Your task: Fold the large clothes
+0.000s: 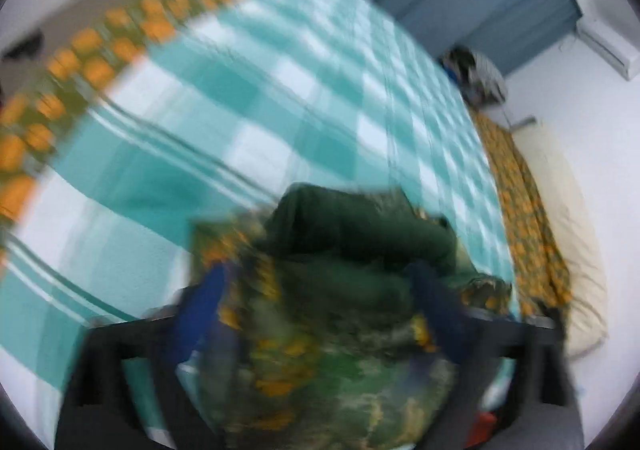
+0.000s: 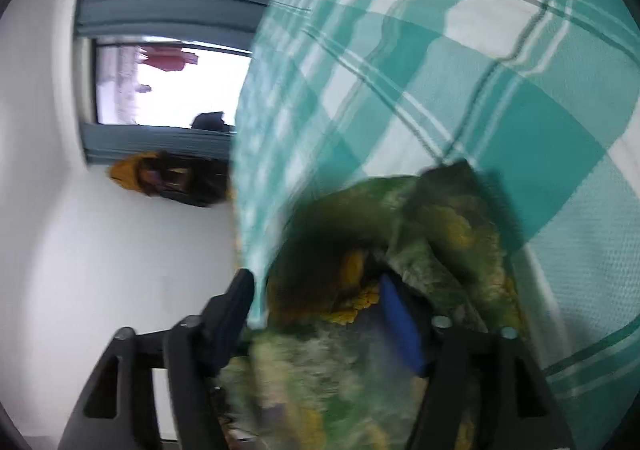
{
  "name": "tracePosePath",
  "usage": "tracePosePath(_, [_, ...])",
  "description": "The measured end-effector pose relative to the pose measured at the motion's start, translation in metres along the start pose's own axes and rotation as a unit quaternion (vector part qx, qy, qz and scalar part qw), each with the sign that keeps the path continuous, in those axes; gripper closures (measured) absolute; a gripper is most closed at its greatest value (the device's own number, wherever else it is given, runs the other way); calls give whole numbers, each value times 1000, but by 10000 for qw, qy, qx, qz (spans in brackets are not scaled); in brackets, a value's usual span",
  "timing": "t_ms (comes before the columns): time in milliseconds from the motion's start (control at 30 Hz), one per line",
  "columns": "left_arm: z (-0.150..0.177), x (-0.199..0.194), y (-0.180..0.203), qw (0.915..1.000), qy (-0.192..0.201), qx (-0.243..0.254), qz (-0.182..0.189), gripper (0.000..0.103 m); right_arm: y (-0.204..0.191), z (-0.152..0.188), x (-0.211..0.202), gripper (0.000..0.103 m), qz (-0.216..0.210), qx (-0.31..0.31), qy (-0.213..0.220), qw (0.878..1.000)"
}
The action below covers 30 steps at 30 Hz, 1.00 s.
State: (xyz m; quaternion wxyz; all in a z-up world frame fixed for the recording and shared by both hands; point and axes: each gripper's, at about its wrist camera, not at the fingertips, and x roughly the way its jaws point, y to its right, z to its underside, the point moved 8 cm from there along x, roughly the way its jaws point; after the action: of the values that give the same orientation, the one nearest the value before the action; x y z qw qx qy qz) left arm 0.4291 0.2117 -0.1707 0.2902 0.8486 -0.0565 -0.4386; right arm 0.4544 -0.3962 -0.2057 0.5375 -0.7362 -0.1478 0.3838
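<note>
Left wrist view: blurred; the left gripper [image 1: 316,310] stood over a bed covered by a teal-and-white checked sheet [image 1: 248,98].
Garment: a green cloth with orange print [image 1: 320,350] lay bunched on the near part of the bed, a plain dark green fold [image 1: 360,226] on its top.
Left fingers: the blue pads [image 1: 200,314] were spread wide, one either side of the bunch; I saw no pinch on the cloth.
Right wrist view: the right gripper [image 2: 320,314] was rolled on its side at the bed edge, beside the same cloth [image 2: 432,218].
Right fingers: spread; one blue pad [image 2: 400,326] lay against the folds, the other dark finger [image 2: 236,310] stood out past the edge of the sheet. Nothing clamped, as far as the blur allowed.
Far edges: an orange-patterned border [image 1: 92,58] ran along the bed's far side.
Done so far, judged: the cloth looked gathered into a rough, thick bundle, both grips off it.
Left, judged: edges looked uneven and rumpled; squaring and flattening probably remained, unless this bundle counted as finished.
</note>
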Motion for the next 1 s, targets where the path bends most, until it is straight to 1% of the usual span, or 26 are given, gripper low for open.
tracePosePath(33, [-1, -7, -1, 9999, 66, 152, 22, 4, -7, -2, -6, 26, 97, -210, 61, 9997])
tracePosePath(67, [1, -7, -1, 9996, -18, 298, 24, 4, -12, -4, -11, 25, 295, -501, 83, 9983])
tracePosePath(100, [9, -2, -1, 9983, -204, 538, -61, 4, -16, -4, -13, 25, 551, -824, 55, 9951])
tracePosePath(133, [15, 5, 0, 9968, -348, 704, -163, 4, -20, 0, -12, 25, 1011, -1356, -51, 9856])
tracePosePath(200, [32, 30, 0, 9909, -698, 1018, -536, 4, -21, 10, -1, 25, 1802, -2204, -280, 9582])
tracePosePath(233, [39, 46, -1, 9866, -839, 1131, -819, 4, -19, 17, 10, 25, 2266, -2656, -392, 9363])
tracePosePath(300, [48, 70, -1, 9800, -926, 1265, -1230, 5, -13, 26, 29, 25, 2886, -3209, -431, 9010])
tracePosePath(333, [51, 79, 1, 9783, -895, 1294, -1350, 15, -12, 28, 37, 25, 3043, -3375, -385, 8900])
tracePosePath(367, [51, 82, 6, 9783, -842, 1305, -1372, 49, -10, 30, 39, 25, 3079, -3437, -357, 8865])
tracePosePath(400, [51, 83, 10, 9780, -804, 1289, -1433, 75, -10, 33, 44, 36, 3094, -3495, -315, 8838])
tracePosePath(433, [50, 81, 14, 9774, -808, 1208, -1532, 88, -15, 36, 48, 62, 3219, -3586, -235, 8759])
tracePosePath(467, [45, 73, 21, 9771, -671, 1230, -1603, 91, -15, 42, 39, 78, 3340, -3676, -164, 8678])
tracePosePath(500, [38, 65, 29, 9763, -530, 1350, -1604, 91, -25, 43, 36, 88, 3483, -3827, -56, 8557])
tracePosePath(533, [26, 53, 39, 9745, -305, 1529, -1614, 92, -35, 42, 32, 90, 3533, -3964, 71, 8474])
tracePosePath(567, [14, 43, 46, 9730, -95, 1633, -1626, 92, -51, 37, 25, 90, 3582, -4166, 272, 8351])
tracePosePath(600, [-2, 29, 56, 9727, 168, 1686, -1588, 92, -64, 32, 19, 91, 3616, -4326, 462, 8246])
tracePosePath(633, [-16, 22, 63, 9743, 344, 1671, -1473, 92, -83, 25, 11, 91, 3600, -4493, 742, 8142])
tracePosePath(667, [-30, 17, 71, 9749, 531, 1651, -1396, 92, -93, 19, 7, 91, 3558, -4537, 885, 8122])
tracePosePath(700, [-41, 16, 76, 9727, 703, 1671, -1451, 92, -107, 10, 2, 91, 3456, -4541, 1098, 8138])
tracePosePath(733, [-48, 18, 81, 9699, 841, 1707, -1516, 93, -115, 0, 2, 91, 3442, -4499, 1266, 8143])
tracePosePath(800, [-58, 36, 82, 9602, 1008, 1855, -1827, 92, -119, -13, 7, 91, 3484, -4419, 1427, 8142])
tracePosePath(867, [-53, 63, 69, 9549, 900, 1873, -2121, 92, -106, -21, 20, 91, 3690, -4456, 1441, 8028])
tracePosePath(900, [-47, 80, 59, 9540, 767, 1831, -2247, 92, -92, -23, 29, 91, 3814, -4420, 1376, 8001])
tracePosePath(967, [-25, 114, 31, 9512, 500, 1796, -2459, 91, -62, -23, 46, 91, 4018, -4275, 1189, 8011])
tracePosePath(1000, [-13, 123, 20, 9491, 419, 1828, -2530, 90, -36, -21, 56, 91, 4151, -4149, 1026, 8032])
